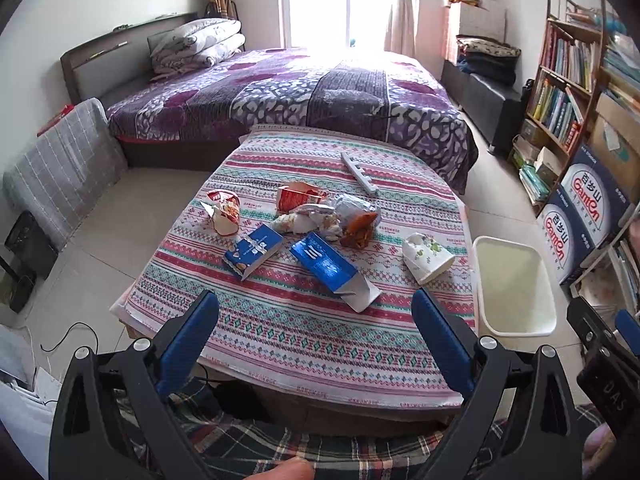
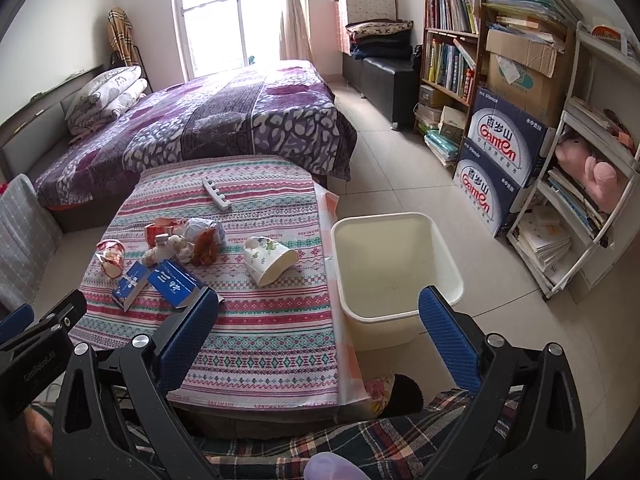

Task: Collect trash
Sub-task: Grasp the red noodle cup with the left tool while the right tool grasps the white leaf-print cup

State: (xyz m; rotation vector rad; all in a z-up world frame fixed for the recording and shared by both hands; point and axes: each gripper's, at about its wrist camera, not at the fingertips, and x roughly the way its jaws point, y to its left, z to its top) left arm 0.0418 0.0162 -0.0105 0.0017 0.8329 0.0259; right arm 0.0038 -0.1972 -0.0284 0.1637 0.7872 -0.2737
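Trash lies on a small table with a striped cloth (image 1: 280,332) (image 2: 272,344): two blue cartons (image 1: 253,252) (image 1: 328,266) (image 2: 176,282), a crushed paper cup (image 1: 426,256) (image 2: 269,258), red snack wrappers (image 1: 224,210) (image 1: 298,196) and a heap of crumpled wrappers (image 1: 340,216) (image 2: 192,244). A white bin (image 1: 514,284) (image 2: 394,268) stands on the floor right of the table. My left gripper (image 1: 316,300) is open and empty above the table's near edge. My right gripper (image 2: 320,296) is open and empty, between table and bin.
A white power strip (image 1: 358,172) (image 2: 216,194) lies at the table's far side. A bed (image 1: 280,92) stands beyond. Bookshelves (image 2: 452,40) and blue boxes (image 2: 500,152) line the right wall. A grey-covered seat (image 1: 60,168) is at left. Plaid-clad legs (image 2: 360,448) are below.
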